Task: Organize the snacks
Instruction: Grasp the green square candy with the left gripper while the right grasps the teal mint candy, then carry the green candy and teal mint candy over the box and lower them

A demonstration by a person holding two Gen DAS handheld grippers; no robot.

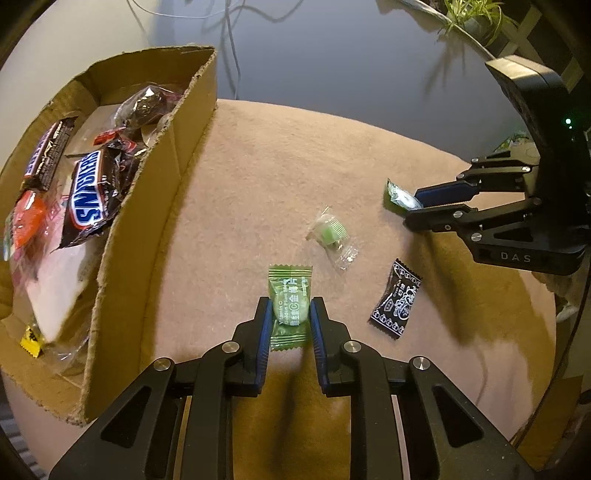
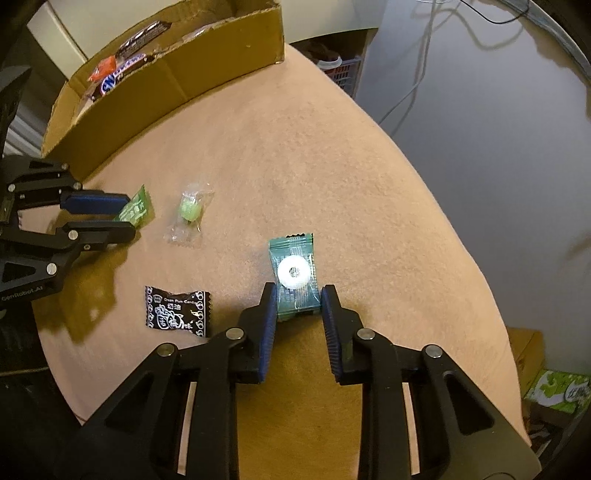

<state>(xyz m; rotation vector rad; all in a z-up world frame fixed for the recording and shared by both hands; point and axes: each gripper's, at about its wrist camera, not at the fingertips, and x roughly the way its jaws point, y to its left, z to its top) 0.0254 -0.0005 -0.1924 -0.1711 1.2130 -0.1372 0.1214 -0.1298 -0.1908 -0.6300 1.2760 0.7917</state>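
On a round pinkish table top, my left gripper [image 1: 291, 312] is shut on a green plum candy [image 1: 289, 295] that lies flat on the felt; it shows too in the right wrist view as the left gripper [image 2: 127, 218] on the green candy [image 2: 137, 209]. My right gripper [image 2: 298, 301] is shut on a teal ring candy [image 2: 293, 275], also resting on the table; from the left wrist view the right gripper [image 1: 410, 208] pinches that teal candy [image 1: 397, 194]. A clear-wrapped green candy [image 1: 329, 234] and a black candy [image 1: 397, 299] lie loose between them.
A cardboard box [image 1: 155, 206] stands at the left, holding Snickers bars [image 1: 86, 194] and other wrapped snacks. The table's curved edge falls away at the back and right. Cables and a plant [image 1: 469, 14] lie beyond it; a green carton [image 2: 557, 391] sits on the floor.
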